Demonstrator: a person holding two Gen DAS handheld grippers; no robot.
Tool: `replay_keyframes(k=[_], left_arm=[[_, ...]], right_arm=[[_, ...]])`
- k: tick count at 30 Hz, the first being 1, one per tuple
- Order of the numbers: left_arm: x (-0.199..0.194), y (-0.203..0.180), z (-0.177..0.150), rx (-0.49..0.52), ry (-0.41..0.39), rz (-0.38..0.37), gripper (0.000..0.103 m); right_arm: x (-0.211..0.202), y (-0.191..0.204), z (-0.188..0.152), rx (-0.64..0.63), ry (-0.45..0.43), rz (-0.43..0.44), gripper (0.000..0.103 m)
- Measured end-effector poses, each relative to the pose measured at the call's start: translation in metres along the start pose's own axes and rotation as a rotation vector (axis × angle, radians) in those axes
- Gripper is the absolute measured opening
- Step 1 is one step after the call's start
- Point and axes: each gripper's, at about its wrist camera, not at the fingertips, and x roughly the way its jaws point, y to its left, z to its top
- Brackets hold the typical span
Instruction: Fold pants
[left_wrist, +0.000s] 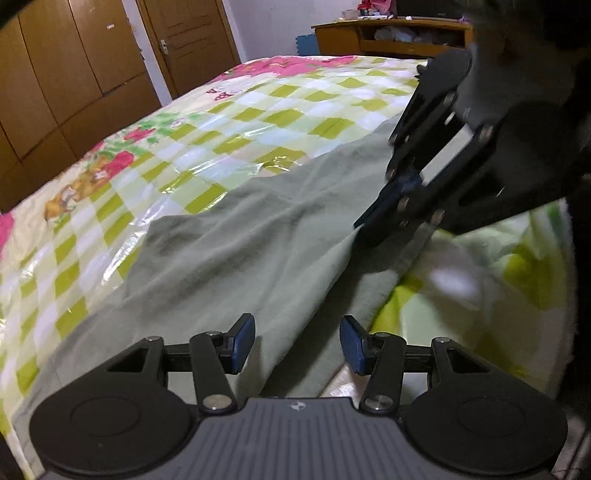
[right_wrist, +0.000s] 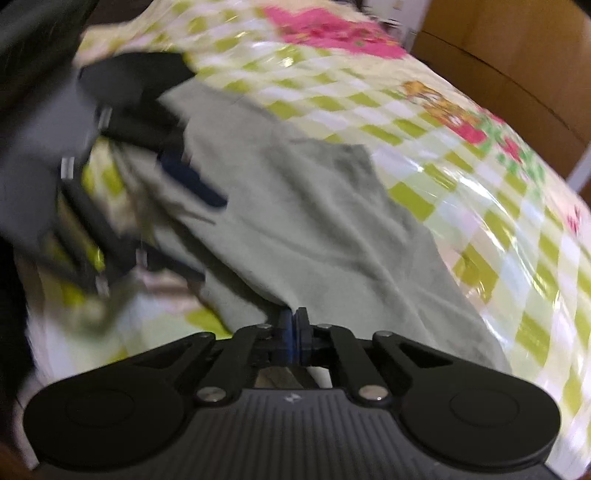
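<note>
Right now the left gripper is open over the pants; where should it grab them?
Probably the raised fold edge of the pants, just ahead of the left gripper. It stands off the bed, so open fingers could straddle it from the near side. The right gripper is pinched on that cloth.

Pale grey-green soft cotton pants (left_wrist: 236, 254) are spread flat and wrinkled across the bed, one edge lifted into a ridge near the bed's side; shallow creases are seen in the cloth (right_wrist: 314, 221).
</note>
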Motion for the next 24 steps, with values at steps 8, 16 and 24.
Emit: replay_keyframes(k=[8, 16, 24], left_arm=[[0.001, 0.001, -0.014, -0.021, 0.077, -0.022, 0.033], [-0.016, 0.015, -0.020, -0.104, 0.058, -0.058, 0.038], [-0.020, 0.051, -0.020, -0.247, -0.035, -0.042, 0.044]], right_arm=[[-0.015, 0.009, -0.003, 0.014, -0.011, 0.063, 0.001], [-0.013, 0.011, -0.006, 0.047, -0.005, 0.073, 0.013], [-0.015, -0.048, 0.038, 0.209, -0.111, 0.111, 0.024]])
